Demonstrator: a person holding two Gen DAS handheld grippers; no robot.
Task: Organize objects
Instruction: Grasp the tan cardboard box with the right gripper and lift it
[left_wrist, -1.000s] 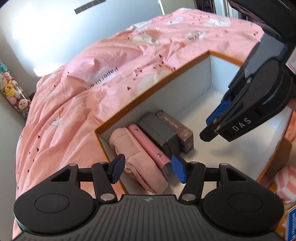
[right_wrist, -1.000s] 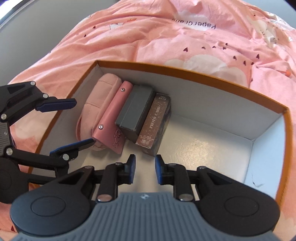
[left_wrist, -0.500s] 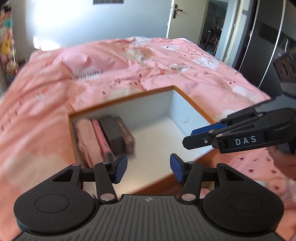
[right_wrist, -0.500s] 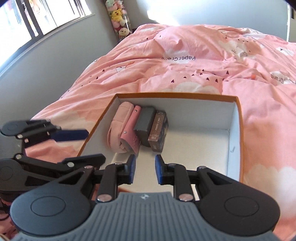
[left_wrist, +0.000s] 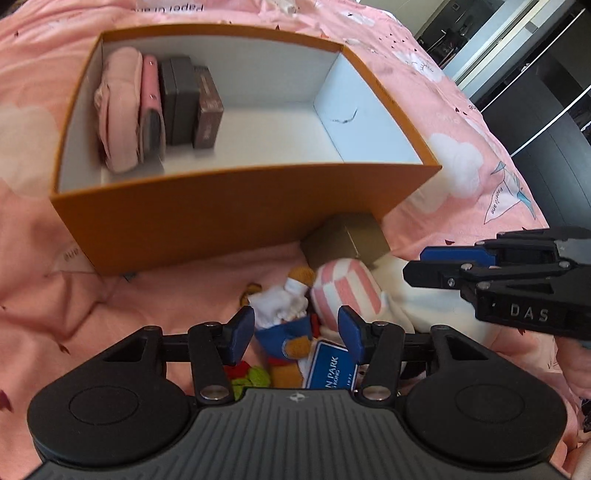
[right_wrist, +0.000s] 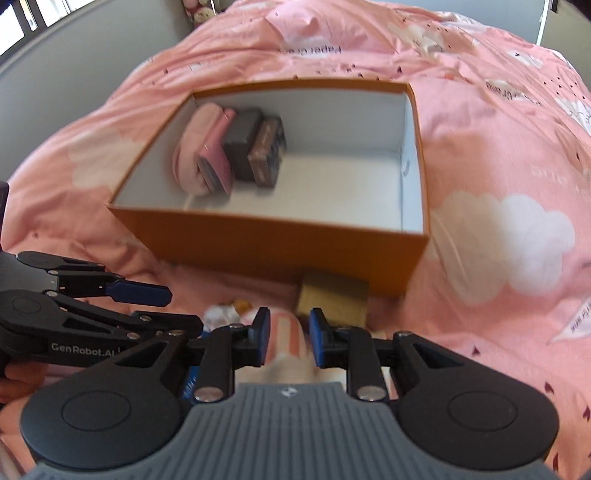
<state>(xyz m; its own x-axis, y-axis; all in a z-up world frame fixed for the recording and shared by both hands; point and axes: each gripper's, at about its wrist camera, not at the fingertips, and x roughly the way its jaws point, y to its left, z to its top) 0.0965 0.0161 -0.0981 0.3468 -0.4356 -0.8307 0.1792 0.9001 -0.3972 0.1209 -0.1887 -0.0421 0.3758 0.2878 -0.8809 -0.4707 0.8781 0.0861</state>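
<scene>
Both grippers empty, jaws parted: striped plush (left_wrist: 345, 291) lies on bed in front of box (left_wrist: 229, 218), at 12 o'clock just past right gripper (right_wrist: 285, 341), long axis toward it; left gripper (left_wrist: 295, 334) sits beside, over doll (left_wrist: 284, 314).

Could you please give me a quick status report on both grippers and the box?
Left gripper open, empty. Right gripper open, empty, above striped plush. Orange box holds four items at its left end. Small tan box against its front wall.

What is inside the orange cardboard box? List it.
Orange cardboard box: pink fabric pouch, pink case, grey box, brown box, side by side at one end. Anything beneath them is hidden.
</scene>
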